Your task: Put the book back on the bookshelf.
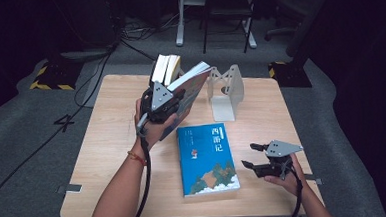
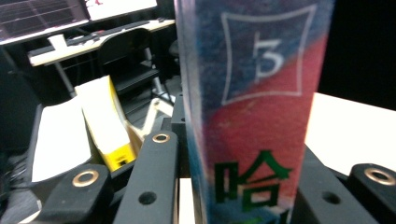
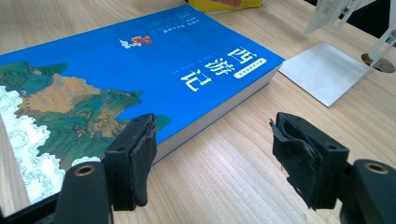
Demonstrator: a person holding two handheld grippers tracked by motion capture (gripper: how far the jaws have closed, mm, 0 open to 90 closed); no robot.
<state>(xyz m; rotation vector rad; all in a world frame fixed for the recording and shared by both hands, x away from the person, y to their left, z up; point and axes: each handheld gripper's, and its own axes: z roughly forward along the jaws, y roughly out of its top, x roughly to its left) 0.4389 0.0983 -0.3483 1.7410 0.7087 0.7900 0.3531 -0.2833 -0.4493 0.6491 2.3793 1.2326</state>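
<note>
From the high view, I see my left gripper (image 1: 161,101) raised above the back half of the wooden table (image 1: 107,143), with its fingers pinching a held book (image 1: 192,86) that tilts up and to the right. Just behind that gripper stand two more books (image 1: 165,69), upright, their pale page edges toward me. To the right of the held book stands a grey metal bookend (image 1: 226,92), near it but apart. A blue book (image 1: 206,159) lies flat, cover up, at the middle of the table toward the near edge. My right gripper (image 1: 256,156) hangs low over the table just right of the blue book, its fingers spread and pointing left at the book's right edge with nothing between them.

In the left gripper view, the held book's spine (image 2: 254,107) stands upright between the two black fingers, blue above and red below, with a white figure in a frame and green characters lower down. A yellow book (image 2: 108,126) and a white one lean together to the left.

In the right gripper view, the fingers (image 3: 136,161) stand wide apart over bare wood, the left one just beside the blue book's (image 3: 140,65) near corner. The bookend's flat foot (image 3: 324,72) lies on the table beyond.
</note>
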